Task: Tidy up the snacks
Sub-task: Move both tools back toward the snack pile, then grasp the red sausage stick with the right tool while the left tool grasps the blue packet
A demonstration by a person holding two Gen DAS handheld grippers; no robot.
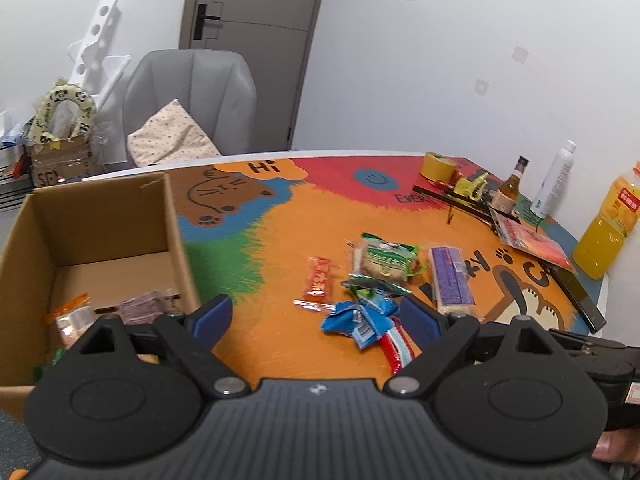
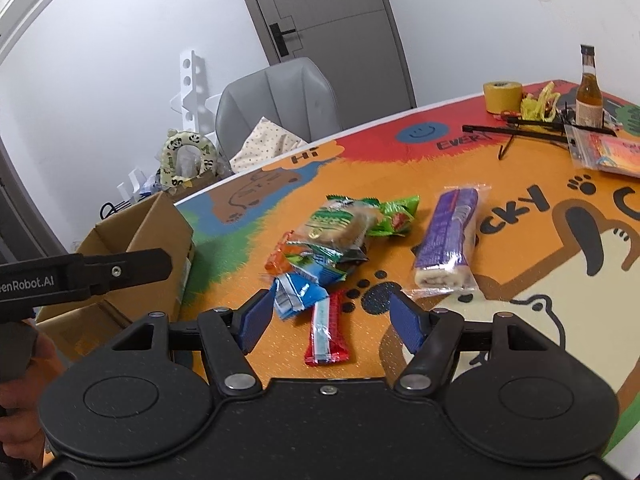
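The right gripper (image 2: 326, 320) hangs over a red-and-white snack bar (image 2: 326, 330) on the table (image 2: 460, 184), pads apart and pressing nothing. The left gripper (image 1: 316, 316) is spread wide beside the cardboard box (image 1: 172, 224), nothing between its pads. The blue packet (image 1: 356, 320), purple roll (image 2: 448, 236) and green packets (image 2: 352, 220) lie loose; two wrapped snacks, hard to identify, sit in the box.

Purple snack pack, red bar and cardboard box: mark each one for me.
Purple snack pack (image 2: 448, 236), right wrist view, middle of its purple wrapper.
Red bar (image 2: 326, 330), right wrist view, centre of the wrapper.
Cardboard box (image 1: 108, 216), left wrist view, inner back wall.
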